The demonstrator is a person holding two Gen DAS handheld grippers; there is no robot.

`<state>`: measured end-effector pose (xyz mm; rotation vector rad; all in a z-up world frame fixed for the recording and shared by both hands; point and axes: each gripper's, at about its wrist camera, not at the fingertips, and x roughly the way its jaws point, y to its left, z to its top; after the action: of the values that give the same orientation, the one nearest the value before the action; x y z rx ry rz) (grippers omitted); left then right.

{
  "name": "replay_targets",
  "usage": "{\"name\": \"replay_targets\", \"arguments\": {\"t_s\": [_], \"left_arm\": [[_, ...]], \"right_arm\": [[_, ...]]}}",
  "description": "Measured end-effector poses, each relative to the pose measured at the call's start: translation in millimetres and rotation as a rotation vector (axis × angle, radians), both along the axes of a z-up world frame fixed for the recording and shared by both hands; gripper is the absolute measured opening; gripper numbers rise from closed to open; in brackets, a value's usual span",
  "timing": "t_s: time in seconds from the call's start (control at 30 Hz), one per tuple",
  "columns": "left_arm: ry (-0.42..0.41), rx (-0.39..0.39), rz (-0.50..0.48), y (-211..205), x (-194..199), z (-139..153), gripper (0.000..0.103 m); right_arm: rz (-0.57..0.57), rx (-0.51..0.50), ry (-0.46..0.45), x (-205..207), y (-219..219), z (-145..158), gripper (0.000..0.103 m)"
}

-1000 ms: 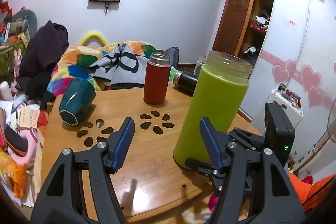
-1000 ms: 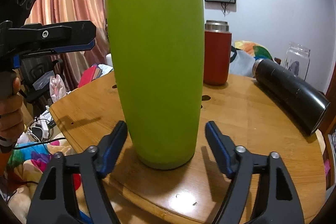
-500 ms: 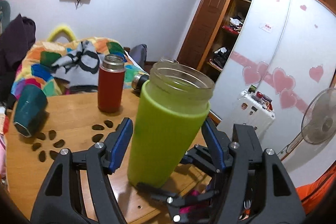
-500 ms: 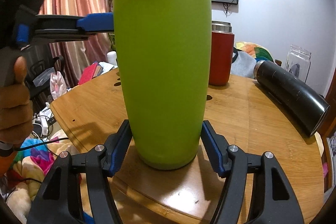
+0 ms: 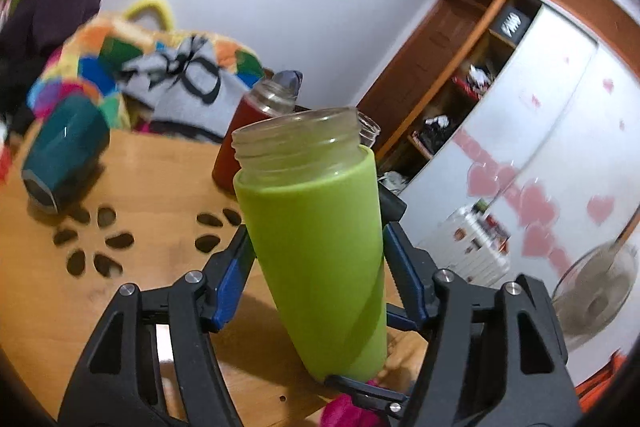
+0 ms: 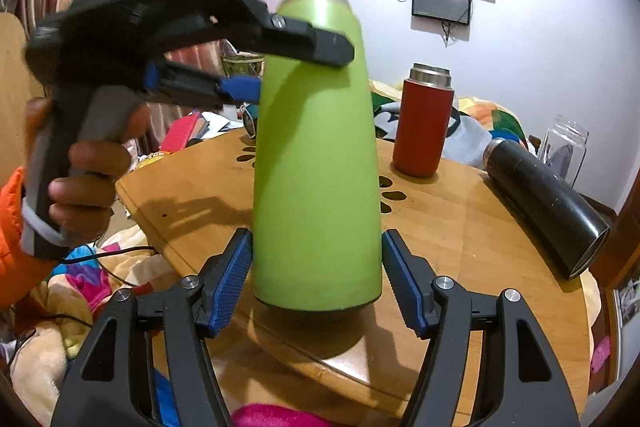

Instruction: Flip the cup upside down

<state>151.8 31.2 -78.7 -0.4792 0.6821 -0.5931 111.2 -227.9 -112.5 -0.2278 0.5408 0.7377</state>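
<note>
The cup is a tall glass bottle in a lime-green sleeve [image 5: 320, 251], with its open mouth up. It shows in the right wrist view [image 6: 316, 163] too, lifted just off the round wooden table [image 6: 460, 227]. My left gripper [image 5: 316, 271] is shut on the cup's upper body; it appears from the side in the right wrist view [image 6: 280, 67]. My right gripper [image 6: 316, 275] is shut on the cup's base, its blue pads against both sides.
On the table stand a red flask [image 6: 424, 123], a black flask lying on its side [image 6: 544, 199], a clear glass jar [image 6: 564, 143] and a teal cup on its side [image 5: 64, 151]. Leaf-shaped holes [image 5: 96, 243] pierce the tabletop. Clutter and bedding surround the table.
The left gripper came in around the cup's upper part and shut on it. The right gripper shut on the base. The cup has lifted slightly and tilted.
</note>
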Motion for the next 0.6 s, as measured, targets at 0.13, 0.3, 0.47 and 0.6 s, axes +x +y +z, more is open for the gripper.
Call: {"name": "replay_targets", "arguments": {"t_s": [0.13,0.3,0.47,0.6], "left_arm": [[0.089,-0.076,0.013,13.4,11.6,-20.1,0.069],[0.206,-0.129,0.035,20.6,24.3,-44.1,0.073],[0.25,-0.129,0.06,22.3,28.3,-53.3,0.077],[0.303,-0.144,0.069,27.5,32.0,-66.6,0.079]], "right_arm": [[0.01,-0.006,-0.002,-3.8,1.7,2.0,0.062],[0.021,0.01,0.016,-1.1,1.1,2.8,0.062],[0.023,0.025,0.033,3.0,1.3,1.5,0.062],[0.027,0.034,0.035,3.1,-0.2,0.2,0.062]]}}
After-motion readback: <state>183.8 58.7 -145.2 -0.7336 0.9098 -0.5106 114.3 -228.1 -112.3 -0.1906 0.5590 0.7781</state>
